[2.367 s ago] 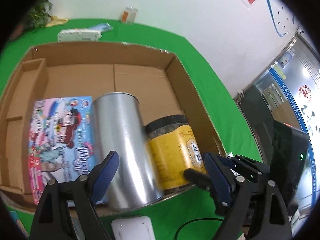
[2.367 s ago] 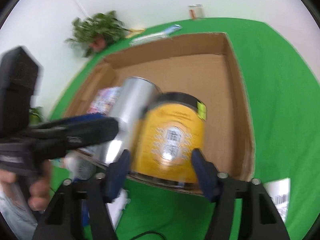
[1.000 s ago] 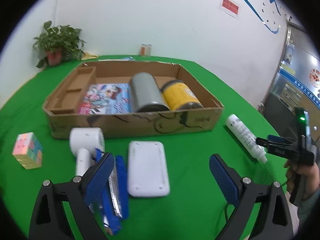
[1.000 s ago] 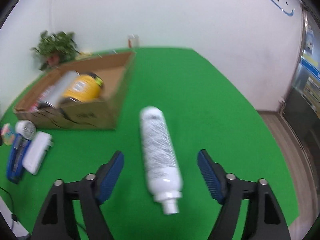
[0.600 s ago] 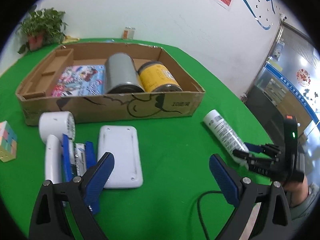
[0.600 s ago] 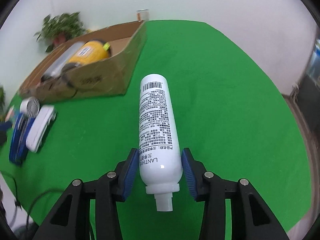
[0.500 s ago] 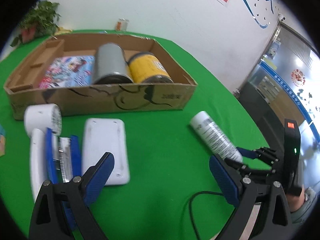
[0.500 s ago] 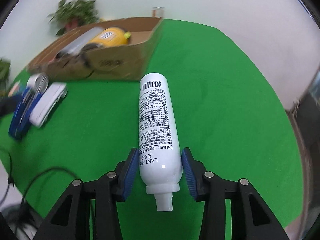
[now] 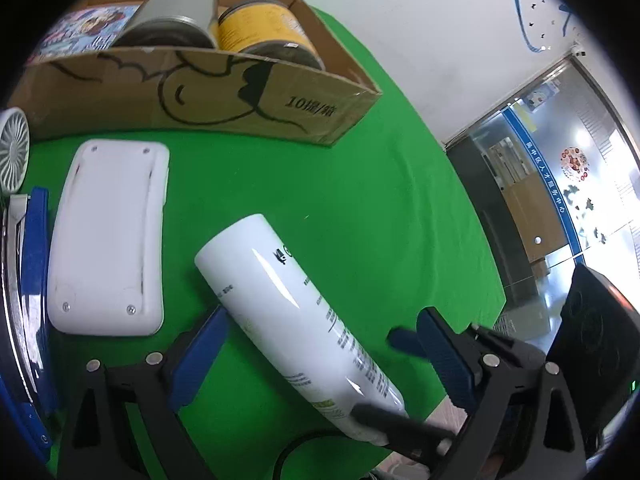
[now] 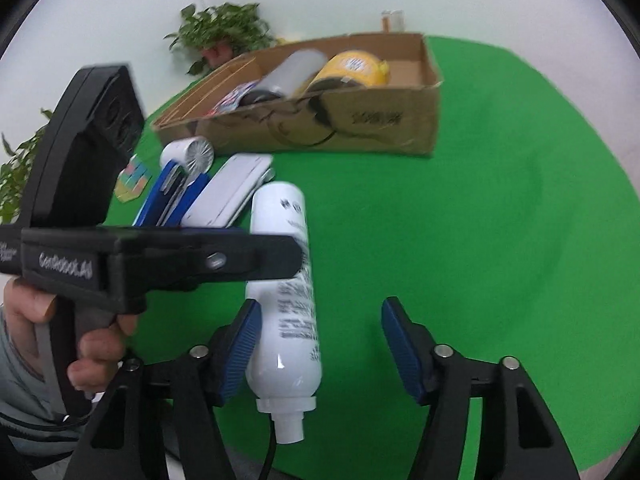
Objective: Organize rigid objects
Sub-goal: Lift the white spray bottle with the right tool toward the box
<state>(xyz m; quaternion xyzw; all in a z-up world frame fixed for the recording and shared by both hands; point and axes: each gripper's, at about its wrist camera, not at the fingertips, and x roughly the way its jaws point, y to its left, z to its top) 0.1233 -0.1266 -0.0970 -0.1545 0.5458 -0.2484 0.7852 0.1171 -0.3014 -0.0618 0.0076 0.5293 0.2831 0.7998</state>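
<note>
A white bottle [image 9: 296, 320] lies on the green table, cap end nearest me. In the left wrist view it sits slantwise between the wide-apart jaws of my left gripper [image 9: 320, 356], touching neither pad. The right wrist view has the bottle [image 10: 288, 280] against the left pad of my right gripper [image 10: 320, 348], whose jaws are opening; the right pad stands well clear. My left gripper [image 10: 256, 258], held by a hand, reaches across the bottle from the left. Behind stands the cardboard box [image 9: 240, 96] holding a silver can [image 9: 176, 12], a yellow jar [image 9: 264, 28] and a colourful book.
A flat white device [image 9: 108, 236], a blue stapler [image 9: 32, 280] and a small white fan [image 9: 12, 152] lie left of the bottle. A pastel cube [image 10: 134, 178] sits farther left. A black cable [image 9: 296, 452] loops at the near table edge. Potted plant [image 10: 224, 36] behind the box.
The right gripper carried the bottle leftward beside the white device, and its jaws have parted from it. The left gripper dropped and tilted down so that its jaws straddle the bottle.
</note>
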